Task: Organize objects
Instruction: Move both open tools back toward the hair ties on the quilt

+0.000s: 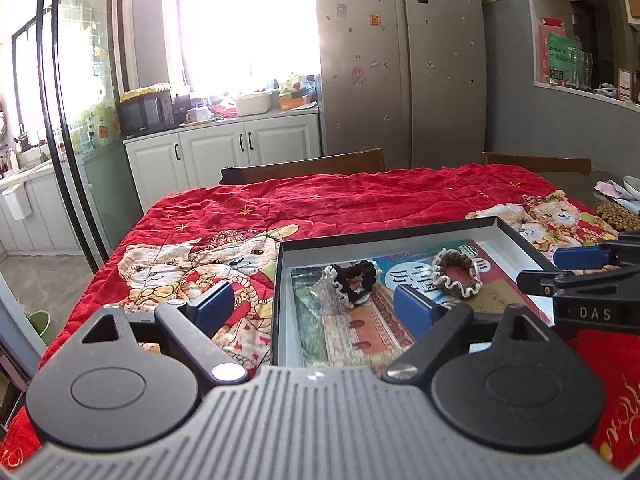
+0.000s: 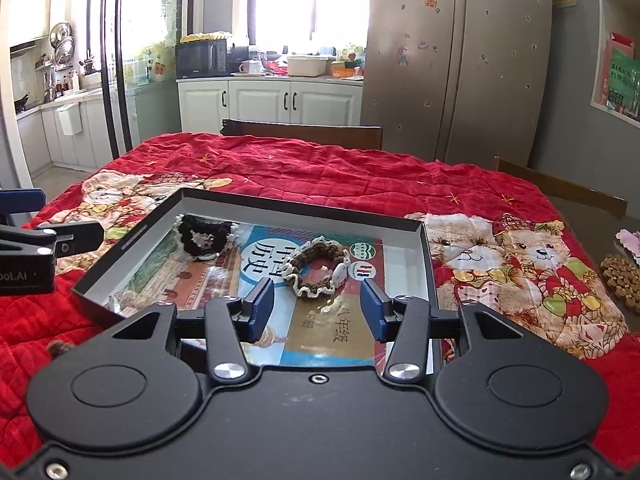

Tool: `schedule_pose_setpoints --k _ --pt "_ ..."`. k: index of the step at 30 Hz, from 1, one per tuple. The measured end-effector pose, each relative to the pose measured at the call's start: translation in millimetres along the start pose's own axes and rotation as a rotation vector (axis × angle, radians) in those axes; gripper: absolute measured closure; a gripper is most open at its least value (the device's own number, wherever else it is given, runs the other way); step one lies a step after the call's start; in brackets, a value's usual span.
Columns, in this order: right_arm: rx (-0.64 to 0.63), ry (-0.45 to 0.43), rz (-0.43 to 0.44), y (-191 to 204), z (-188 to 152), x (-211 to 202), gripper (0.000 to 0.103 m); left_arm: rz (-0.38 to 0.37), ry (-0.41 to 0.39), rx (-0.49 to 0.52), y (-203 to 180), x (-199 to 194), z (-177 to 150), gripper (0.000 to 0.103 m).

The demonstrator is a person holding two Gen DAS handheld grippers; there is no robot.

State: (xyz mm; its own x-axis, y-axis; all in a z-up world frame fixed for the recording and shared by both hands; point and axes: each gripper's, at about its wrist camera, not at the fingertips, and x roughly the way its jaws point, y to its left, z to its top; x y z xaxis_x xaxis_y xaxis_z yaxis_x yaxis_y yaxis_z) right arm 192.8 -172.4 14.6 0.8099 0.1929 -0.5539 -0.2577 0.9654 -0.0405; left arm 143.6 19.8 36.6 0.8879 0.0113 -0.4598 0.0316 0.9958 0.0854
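**Blue pads spread wide over an open box**

Blue-padded and black-framed, right gripper [image 2: 317, 306] spread wide, holding nothing, hovering over the near end of the shallow box [image 2: 308, 203]. Just beyond its fingers, lying on a book [image 2: 340, 332] that lines the box floor: a brown scrunchie [image 2: 316, 270] with cream frill. Further back and to the left in the same box, a black scrunchie [image 2: 204, 238], edged in white. Readable on the book cover, upside down from this side: "八年级" on the gold band, larger blue characters on a white roundel, not clearly legible.

Left gripper [image 1: 314, 306] likewise wide apart and gripping nothing, one pad over the red quilt [image 1: 320, 196], the other over the box's near left part; no contact with either scrunchie. Printed in white on the right gripper's body as seen from the left wrist: "DAS". On the left gripper's body, at the frame edge of the right wrist view: "...oot.AI", start cut off.

Under the box, quilt with teddy-bear print covering the table. Beyond, wooden chairs [image 2: 304, 132], white cabinets [image 2: 272, 102], a microwave [image 2: 202, 58] and a steel fridge [image 2: 456, 60] dotted with stickers.
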Motion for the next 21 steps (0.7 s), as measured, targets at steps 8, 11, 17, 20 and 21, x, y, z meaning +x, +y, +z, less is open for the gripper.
schedule_pose_setpoints --k 8,11,17,20,21 --pt "-0.013 -0.021 0.016 3.0 -8.8 -25.2 0.055 -0.005 -0.013 0.044 1.8 -24.4 -8.7 0.008" --pt "-0.007 -0.026 0.025 1.9 -12.8 -33.6 0.054 -0.008 -0.007 0.053 4.4 -29.8 -13.6 0.007" --pt "-0.017 -0.038 0.041 3.7 -22.4 -51.0 0.054 -0.014 0.017 0.06 10.4 -39.6 -27.6 0.007" --pt "-0.022 -0.04 0.056 5.7 -28.5 -59.6 0.054 -0.027 0.022 0.07 11.4 -45.1 -36.0 0.007" --pt "-0.024 -0.039 0.06 6.1 -31.1 -62.3 0.054 -0.035 0.026 0.075 12.3 -46.0 -38.4 0.006"
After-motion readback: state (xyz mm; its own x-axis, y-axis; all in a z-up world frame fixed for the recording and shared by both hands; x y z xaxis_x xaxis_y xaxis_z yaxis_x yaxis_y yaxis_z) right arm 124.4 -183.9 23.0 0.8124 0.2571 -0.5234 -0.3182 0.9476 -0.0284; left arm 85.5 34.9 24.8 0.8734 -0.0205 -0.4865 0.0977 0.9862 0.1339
